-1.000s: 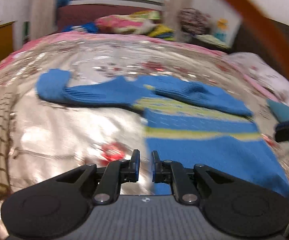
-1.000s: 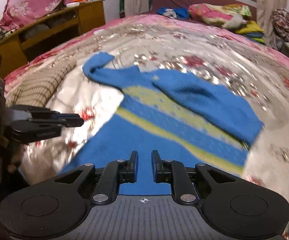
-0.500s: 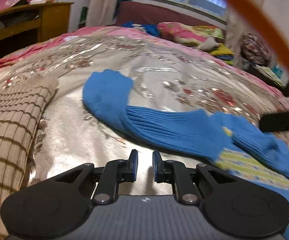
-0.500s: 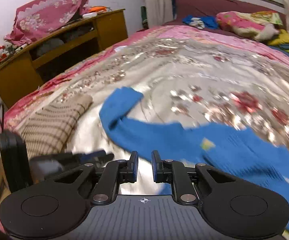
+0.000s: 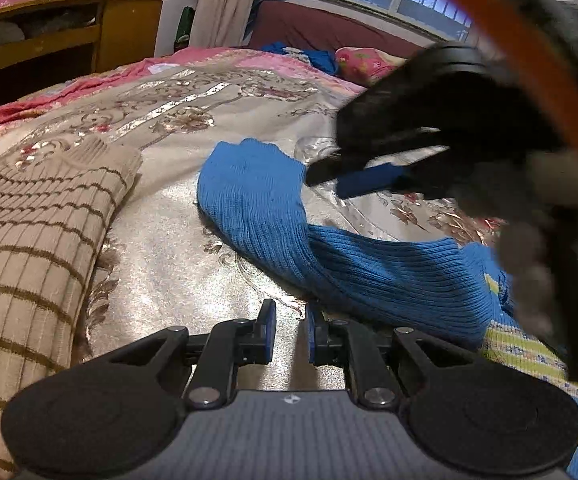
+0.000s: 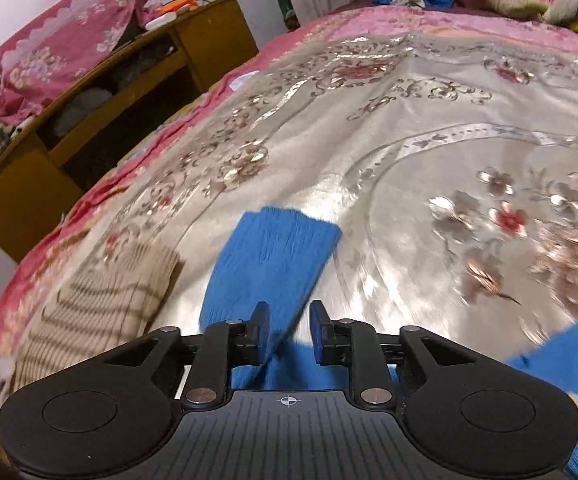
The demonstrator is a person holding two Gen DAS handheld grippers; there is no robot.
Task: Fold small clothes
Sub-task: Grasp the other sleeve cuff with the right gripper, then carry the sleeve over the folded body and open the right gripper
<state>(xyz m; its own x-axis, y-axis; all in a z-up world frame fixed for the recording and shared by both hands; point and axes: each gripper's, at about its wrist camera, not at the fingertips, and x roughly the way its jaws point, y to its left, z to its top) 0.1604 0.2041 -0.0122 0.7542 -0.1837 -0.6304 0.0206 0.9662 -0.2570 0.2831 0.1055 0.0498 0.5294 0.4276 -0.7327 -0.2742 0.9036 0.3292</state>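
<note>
Because the blue sweater's sleeve (image 5: 257, 200) lies stretched out across the bed (image 5: 161, 240) beside a folded striped garment (image 5: 29, 232), both narrowly parted, empty claws, left claw (image 5: 290, 330) and right claw (image 6: 287, 330), hover near its cuff (image 6: 277, 248), seemingly to fold it inward.

We see a blue rib-knit sweater (image 5: 389, 272) lying on the bed, its left sleeve (image 5: 257, 200) stretched out flat ahead of the left jaws and ending in a squared cuff. To the right of those jaws its body shows yellow-green patterned bands (image 5: 529, 360). In the right wrist view the same sleeve (image 6: 273, 260) runs forward from between the right jaws, cuff farthest away.
</note>
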